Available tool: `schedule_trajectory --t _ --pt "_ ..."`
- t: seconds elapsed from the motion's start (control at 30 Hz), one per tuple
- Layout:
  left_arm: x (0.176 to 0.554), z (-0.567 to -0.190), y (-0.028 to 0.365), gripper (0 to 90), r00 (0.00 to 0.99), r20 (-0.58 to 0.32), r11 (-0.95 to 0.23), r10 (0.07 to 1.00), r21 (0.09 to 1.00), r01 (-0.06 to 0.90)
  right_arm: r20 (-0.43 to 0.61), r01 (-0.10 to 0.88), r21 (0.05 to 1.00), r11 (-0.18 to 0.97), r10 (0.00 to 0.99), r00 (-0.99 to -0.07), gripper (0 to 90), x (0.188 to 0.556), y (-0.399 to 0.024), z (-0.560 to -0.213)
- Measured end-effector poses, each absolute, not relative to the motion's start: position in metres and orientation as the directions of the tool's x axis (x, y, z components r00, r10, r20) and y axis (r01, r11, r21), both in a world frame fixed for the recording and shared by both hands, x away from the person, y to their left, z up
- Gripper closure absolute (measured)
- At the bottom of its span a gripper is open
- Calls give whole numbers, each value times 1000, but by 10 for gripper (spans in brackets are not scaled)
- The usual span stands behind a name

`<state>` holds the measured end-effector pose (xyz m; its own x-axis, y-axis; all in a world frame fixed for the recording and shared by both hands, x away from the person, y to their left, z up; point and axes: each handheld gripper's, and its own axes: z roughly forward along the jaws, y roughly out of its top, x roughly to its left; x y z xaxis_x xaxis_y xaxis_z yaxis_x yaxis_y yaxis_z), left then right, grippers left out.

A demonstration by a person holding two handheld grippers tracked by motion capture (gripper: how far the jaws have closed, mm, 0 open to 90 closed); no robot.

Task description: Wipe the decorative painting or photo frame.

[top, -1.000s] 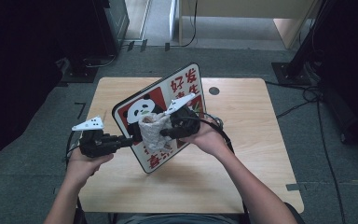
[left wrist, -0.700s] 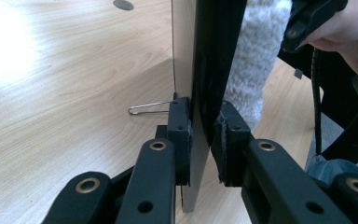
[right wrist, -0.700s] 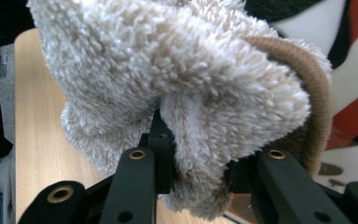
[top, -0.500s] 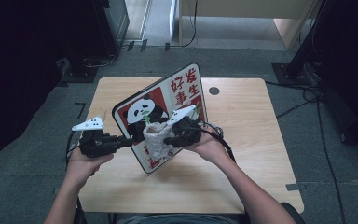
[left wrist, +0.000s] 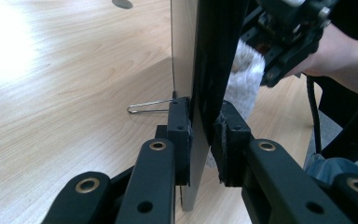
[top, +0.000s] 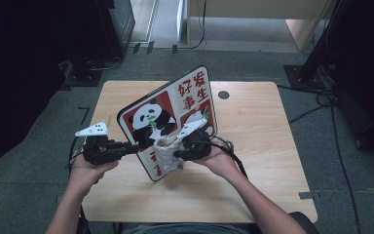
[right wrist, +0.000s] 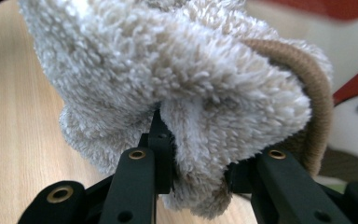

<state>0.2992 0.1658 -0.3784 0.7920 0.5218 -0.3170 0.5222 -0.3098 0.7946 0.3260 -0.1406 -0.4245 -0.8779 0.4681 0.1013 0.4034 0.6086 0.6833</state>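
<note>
A panda picture board with red panels and Chinese characters stands tilted on its lower edge on the wooden table. My left gripper is shut on the board's left edge; the left gripper view has that edge clamped between the two pads. My right gripper is shut on a fluffy off-white cloth with a brown hem and presses it against the lower front of the board. In the right gripper view the cloth bulges over the jaws, with the board just behind.
A round cable hole sits near the table's far edge. A thin wire stand lies on the table behind the board. Dark equipment and cables line the floor on both sides.
My right gripper has slid the cloth down the board's face, from the panda's middle to the lower part. The left gripper and the board have stayed put.
</note>
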Motion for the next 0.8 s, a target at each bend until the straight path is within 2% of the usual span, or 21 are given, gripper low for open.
schedule_trajectory --t 0.4,0.8 --pt "301 -378 166 785 792 -323 -310 518 792 526 109 418 649 636 466 -878 693 321 -142 -451" --pt "303 -378 167 777 792 -331 -306 513 792 529 143 433 650 624 459 -877 694 320 -147 -452"
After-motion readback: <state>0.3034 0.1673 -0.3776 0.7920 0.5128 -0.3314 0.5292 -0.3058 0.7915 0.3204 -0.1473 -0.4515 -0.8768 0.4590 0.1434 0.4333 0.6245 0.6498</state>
